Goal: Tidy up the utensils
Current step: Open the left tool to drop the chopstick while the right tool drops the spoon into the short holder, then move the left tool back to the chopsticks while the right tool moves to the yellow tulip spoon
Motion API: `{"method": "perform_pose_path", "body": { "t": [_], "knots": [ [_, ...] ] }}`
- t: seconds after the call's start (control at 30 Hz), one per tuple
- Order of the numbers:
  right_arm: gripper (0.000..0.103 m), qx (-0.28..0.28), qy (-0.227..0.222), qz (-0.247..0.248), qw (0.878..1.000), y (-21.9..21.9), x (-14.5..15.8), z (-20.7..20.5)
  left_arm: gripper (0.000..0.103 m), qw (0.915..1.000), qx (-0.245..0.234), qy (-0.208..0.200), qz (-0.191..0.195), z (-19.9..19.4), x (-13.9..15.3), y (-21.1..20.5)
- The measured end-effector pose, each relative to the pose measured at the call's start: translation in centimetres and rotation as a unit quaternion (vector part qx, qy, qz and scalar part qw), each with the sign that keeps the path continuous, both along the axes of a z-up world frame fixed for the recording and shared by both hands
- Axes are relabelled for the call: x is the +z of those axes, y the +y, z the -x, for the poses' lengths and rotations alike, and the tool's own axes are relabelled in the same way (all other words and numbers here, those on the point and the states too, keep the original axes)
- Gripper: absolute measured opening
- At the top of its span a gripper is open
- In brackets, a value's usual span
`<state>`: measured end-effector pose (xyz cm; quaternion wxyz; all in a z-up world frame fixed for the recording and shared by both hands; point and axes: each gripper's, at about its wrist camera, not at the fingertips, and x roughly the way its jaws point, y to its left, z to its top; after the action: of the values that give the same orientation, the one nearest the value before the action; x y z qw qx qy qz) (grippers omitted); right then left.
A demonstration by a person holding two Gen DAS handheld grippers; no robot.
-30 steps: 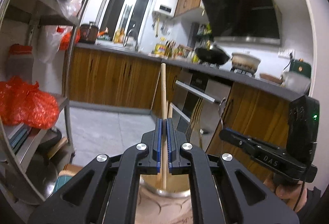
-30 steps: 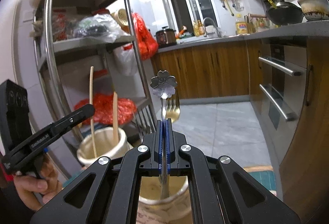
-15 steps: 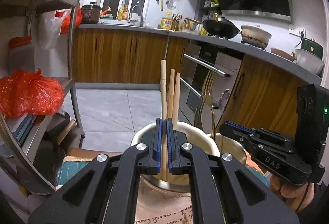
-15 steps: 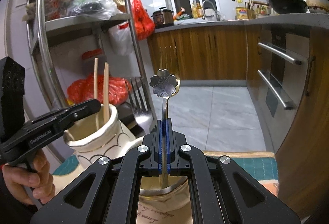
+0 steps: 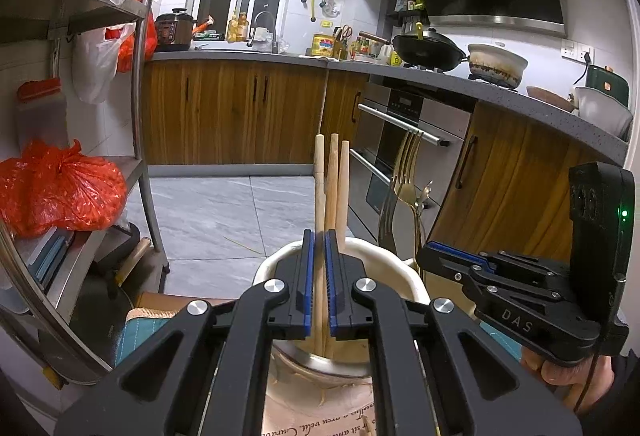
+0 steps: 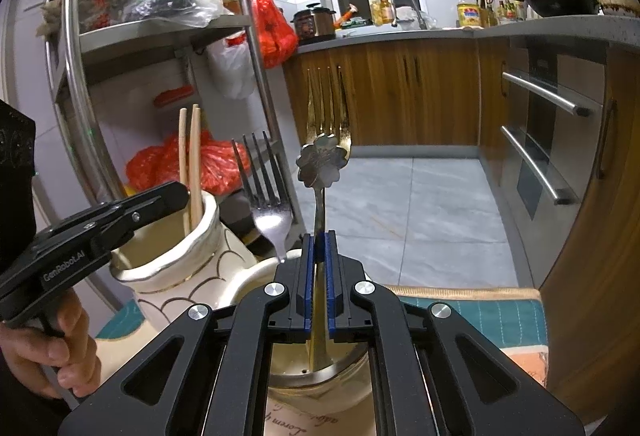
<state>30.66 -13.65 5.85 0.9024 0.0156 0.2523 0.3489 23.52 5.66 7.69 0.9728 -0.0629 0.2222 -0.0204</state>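
My left gripper (image 5: 319, 236) is shut on a wooden chopstick (image 5: 319, 172) that stands upright in a white ceramic vase (image 5: 384, 264), beside two more chopsticks (image 5: 338, 180). In the right wrist view my right gripper (image 6: 319, 236) hangs over a round jar (image 6: 352, 364). Its jaws are opening, with a small gap on each side of the handle of a flower-ended spoon (image 6: 322, 164), whose lower end rests inside the jar. A gold fork (image 6: 326, 104) and a silver fork (image 6: 264, 196) also stand in that jar. The vase (image 6: 192, 268) is just left of the jar.
Both containers stand on a teal quilted mat (image 6: 480, 312) with a printed sheet under them. A steel shelf rack (image 6: 256, 84) with red bags (image 5: 60, 192) rises at the left. Wooden cabinets and an oven (image 6: 552, 140) line the far side and right, with grey tiled floor (image 6: 420, 204) between.
Both grippers have sunk toward their containers, lowering the chopstick into the vase and the spoon into the jar. The right pads have parted slightly from the spoon handle.
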Motion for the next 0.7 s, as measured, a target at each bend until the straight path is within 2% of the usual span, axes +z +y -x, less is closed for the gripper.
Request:
{"method": "perform_pose_path", "body": {
  "t": [0.07,0.13,0.2,0.43,0.57,0.7],
  "knots": [
    [0.015,0.001,0.0,0.0,1.0,-0.1,0.0,0.1,0.009,1.0,0.0,0.0,0.002,0.1,0.0,0.1],
    [0.017,0.004,-0.003,-0.003,1.0,-0.2,0.2,0.3,0.018,1.0,-0.002,-0.005,0.008,0.3,0.2,0.1],
    [0.017,0.006,-0.006,-0.005,1.0,-0.3,0.3,0.6,0.032,0.9999,-0.001,-0.011,0.006,0.6,0.5,0.0],
    [0.022,0.009,-0.019,-0.015,1.0,-1.1,1.1,1.5,0.035,0.9996,-0.003,-0.027,0.003,1.6,1.3,0.1],
    [0.024,0.011,-0.031,-0.011,0.999,-1.7,1.6,2.4,0.045,0.9993,0.001,-0.036,-0.008,3.0,1.7,0.1],
    [0.024,0.009,-0.038,-0.005,0.999,-2.3,2.0,3.7,0.05,0.9988,0.002,-0.045,-0.019,4.9,2.0,0.3]
  ]
}}
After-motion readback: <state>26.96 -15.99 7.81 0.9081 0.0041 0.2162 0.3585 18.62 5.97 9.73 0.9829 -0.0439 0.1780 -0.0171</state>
